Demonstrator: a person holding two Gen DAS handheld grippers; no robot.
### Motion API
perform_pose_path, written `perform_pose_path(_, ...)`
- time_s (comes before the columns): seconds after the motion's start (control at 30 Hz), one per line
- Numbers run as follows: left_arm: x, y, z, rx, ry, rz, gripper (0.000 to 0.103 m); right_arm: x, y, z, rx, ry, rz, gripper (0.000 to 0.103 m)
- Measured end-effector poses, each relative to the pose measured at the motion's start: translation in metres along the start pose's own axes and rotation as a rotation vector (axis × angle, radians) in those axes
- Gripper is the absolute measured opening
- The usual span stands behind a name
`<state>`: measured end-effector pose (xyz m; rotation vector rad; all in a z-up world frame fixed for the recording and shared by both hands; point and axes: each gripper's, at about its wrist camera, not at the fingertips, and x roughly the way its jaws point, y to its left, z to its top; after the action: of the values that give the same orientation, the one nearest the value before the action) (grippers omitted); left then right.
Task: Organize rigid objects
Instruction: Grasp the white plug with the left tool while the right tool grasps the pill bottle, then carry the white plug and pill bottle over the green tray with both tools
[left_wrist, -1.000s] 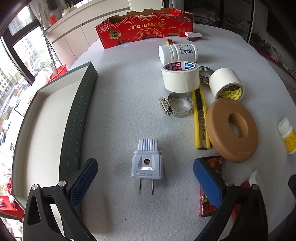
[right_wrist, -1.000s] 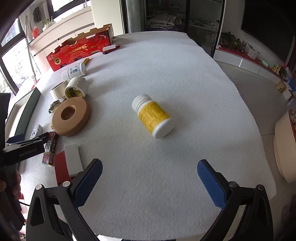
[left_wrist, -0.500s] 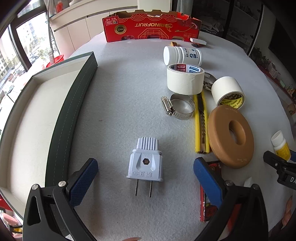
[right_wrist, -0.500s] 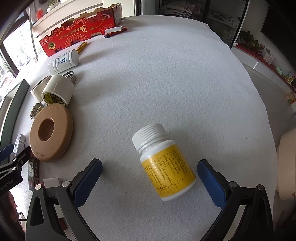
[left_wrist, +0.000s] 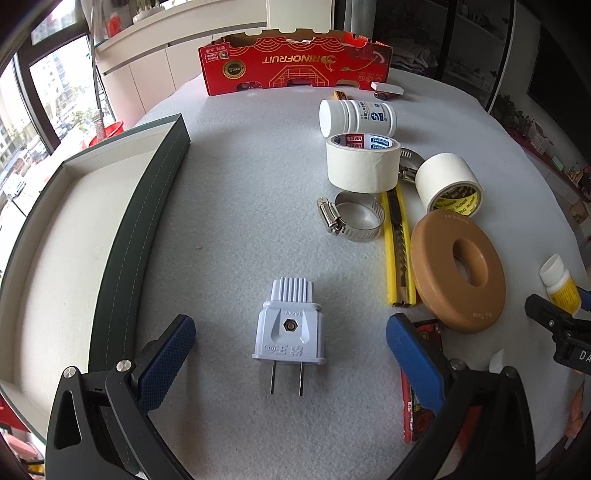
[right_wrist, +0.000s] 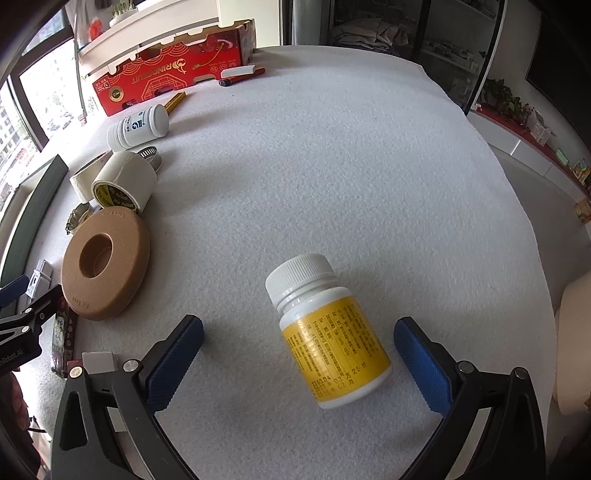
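Observation:
A white two-pin plug (left_wrist: 289, 328) lies flat on the grey felt, between the open fingers of my left gripper (left_wrist: 290, 354), pins toward the camera. To its left stands a dark green tray (left_wrist: 122, 266) with a pale inside. A yellow-labelled pill bottle (right_wrist: 328, 332) lies on its side between the wide-open fingers of my right gripper (right_wrist: 299, 358), untouched; the same yellow-labelled pill bottle (left_wrist: 559, 282) shows at the right edge of the left wrist view beside my right gripper's black frame.
Right of the plug lie a tan ring (left_wrist: 458, 273), a yellow utility knife (left_wrist: 397, 243), a hose clamp (left_wrist: 351, 219), two tape rolls (left_wrist: 362, 162), a white bottle (left_wrist: 356, 118) and a red packet (left_wrist: 417, 391). A red carton (left_wrist: 295, 62) stands at the back.
Both grippers have moved forward and lower. The pill bottle now sits between the right fingers, and the plug sits deeper between the left ones. Nothing was grasped.

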<state>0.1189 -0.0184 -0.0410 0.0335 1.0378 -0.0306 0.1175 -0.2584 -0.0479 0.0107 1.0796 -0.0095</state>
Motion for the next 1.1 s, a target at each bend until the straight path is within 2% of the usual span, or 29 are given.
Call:
perform_pose_path(0.13,0.003,0.003,0.006,0.014,0.039,-0.023,0.103,0.000,0.000,0.002,-0.007,0.005,0.003,0.103)
perform_pose_path(0.33,0.000,0.005,0.003,0.060,0.027,-0.050,0.101,0.003,0.002,0.006,0.006,0.017,-0.001,0.103)
perform_pose_path(0.43,-0.003,0.006,0.002,0.061,0.024,-0.054,0.095,0.003,0.003,0.007,0.003,0.032,0.000,0.103)
perform_pose_path(0.53,-0.007,0.006,0.002,0.059,0.021,-0.054,0.081,0.003,0.007,0.007,-0.019,0.045,0.006,0.102)
perform_pose_path(0.6,-0.011,0.005,0.002,0.059,0.022,-0.054,0.062,0.001,0.008,0.006,-0.023,0.045,0.008,0.097)
perform_pose_path(0.63,-0.012,0.004,0.003,0.058,0.023,-0.053,0.056,0.000,0.008,0.006,-0.023,0.046,0.009,0.092)
perform_pose_path(0.67,-0.013,0.004,0.003,0.055,0.025,-0.054,0.040,-0.002,0.009,0.006,-0.024,0.044,0.010,0.083)
perform_pose_path(0.7,-0.014,0.004,0.002,0.050,0.030,-0.057,0.035,-0.004,0.010,0.006,-0.027,0.039,0.011,0.076)
perform_pose_path(0.77,-0.016,0.006,0.001,0.030,0.038,-0.066,0.035,-0.009,0.011,0.007,-0.027,0.031,0.012,0.046)
perform_pose_path(0.83,-0.017,0.008,-0.002,0.009,0.039,-0.067,0.035,-0.010,0.010,0.008,-0.018,0.037,0.009,0.037)
perform_pose_path(1.0,-0.027,0.011,-0.011,-0.040,0.045,-0.088,0.035,-0.014,0.008,0.003,0.019,0.046,0.002,0.037)
perform_pose_path(1.1,-0.042,0.009,-0.017,-0.045,0.012,-0.082,0.035,-0.022,0.009,-0.005,0.040,0.043,0.018,0.037)
